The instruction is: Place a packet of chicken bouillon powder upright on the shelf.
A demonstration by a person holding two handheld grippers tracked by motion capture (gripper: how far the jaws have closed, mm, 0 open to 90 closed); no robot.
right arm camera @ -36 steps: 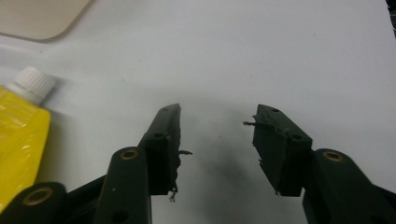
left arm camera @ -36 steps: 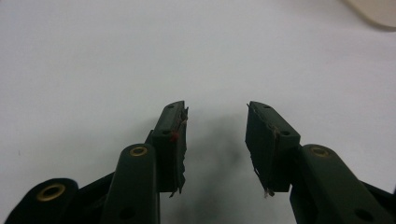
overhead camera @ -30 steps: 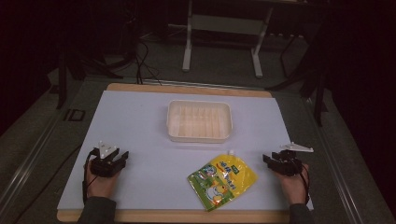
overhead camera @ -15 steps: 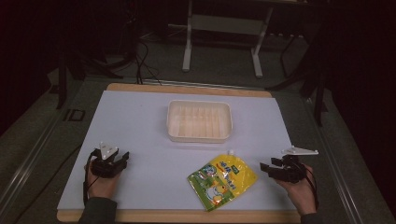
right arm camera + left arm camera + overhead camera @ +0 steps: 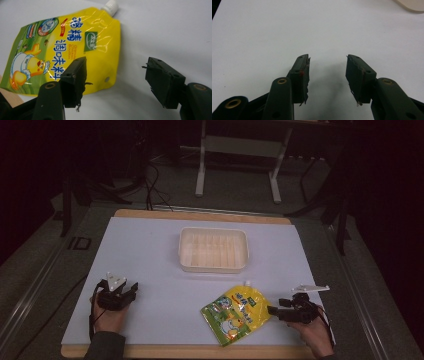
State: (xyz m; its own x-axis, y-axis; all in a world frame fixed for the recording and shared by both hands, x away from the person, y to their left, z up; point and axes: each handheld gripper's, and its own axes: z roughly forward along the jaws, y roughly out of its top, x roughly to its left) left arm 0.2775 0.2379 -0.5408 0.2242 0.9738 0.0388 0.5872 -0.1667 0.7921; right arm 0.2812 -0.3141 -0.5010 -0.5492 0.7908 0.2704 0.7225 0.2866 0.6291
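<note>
Right tool [image 5: 116, 82] wide apart, empty, yellow pouch [image 5: 67, 47] just beside its jaws

Lab or recording studio — dim room, grey carpeted floor [image 5: 45, 265], cables [image 5: 150, 185] trailing across it, metal stand legs [image 5: 237, 165] behind. White-topped table [image 5: 150, 250] with wooden edge, lit from above — a staged test bench.

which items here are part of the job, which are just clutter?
In play:
- yellow pouch, flat on the table, right gripper open and aimed at its edge
- white tray, empty, beyond the pouch

Not involved:
- left gripper, open over bare table
- metal stand and cables on the floor behind
</note>
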